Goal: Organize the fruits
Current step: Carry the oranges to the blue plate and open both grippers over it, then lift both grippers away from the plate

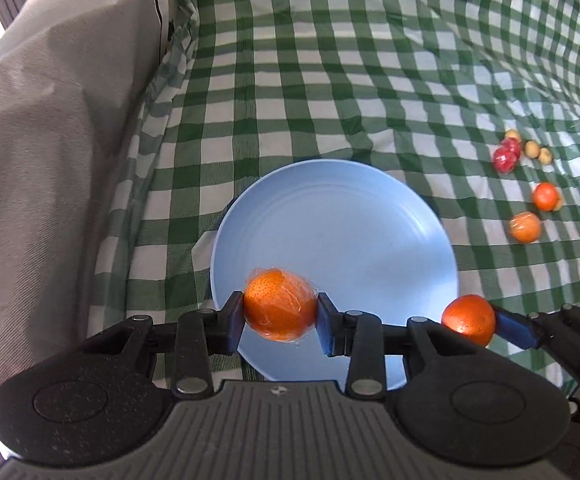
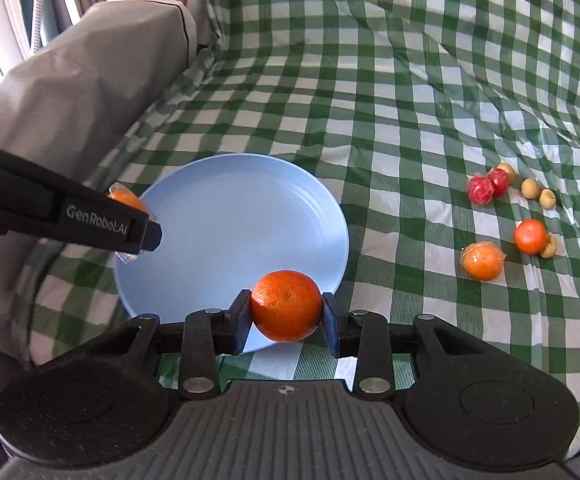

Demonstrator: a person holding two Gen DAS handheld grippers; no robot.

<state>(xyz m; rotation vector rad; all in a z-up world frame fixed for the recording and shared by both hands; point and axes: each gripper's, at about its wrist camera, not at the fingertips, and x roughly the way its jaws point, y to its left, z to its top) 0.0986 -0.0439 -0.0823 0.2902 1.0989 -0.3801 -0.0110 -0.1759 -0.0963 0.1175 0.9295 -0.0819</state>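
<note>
My left gripper [image 1: 280, 318] is shut on a plastic-wrapped orange [image 1: 280, 304] and holds it over the near edge of a light blue plate [image 1: 341, 224]. My right gripper [image 2: 286, 314] is shut on a bare orange [image 2: 286, 305] at the near rim of the same plate [image 2: 230, 216]; this orange also shows at the right of the left wrist view [image 1: 469, 319]. The left gripper's body [image 2: 102, 220] reaches over the plate's left rim in the right wrist view, with its wrapped orange [image 2: 128, 200] mostly hidden behind it.
On the green checked cloth [image 2: 389, 100] to the right lie a wrapped orange [image 2: 482, 261], a bare orange [image 2: 530, 236], two red fruits [image 2: 485, 186] and several small tan fruits [image 2: 530, 188]. A grey covered bulk [image 2: 70, 80] rises at the left.
</note>
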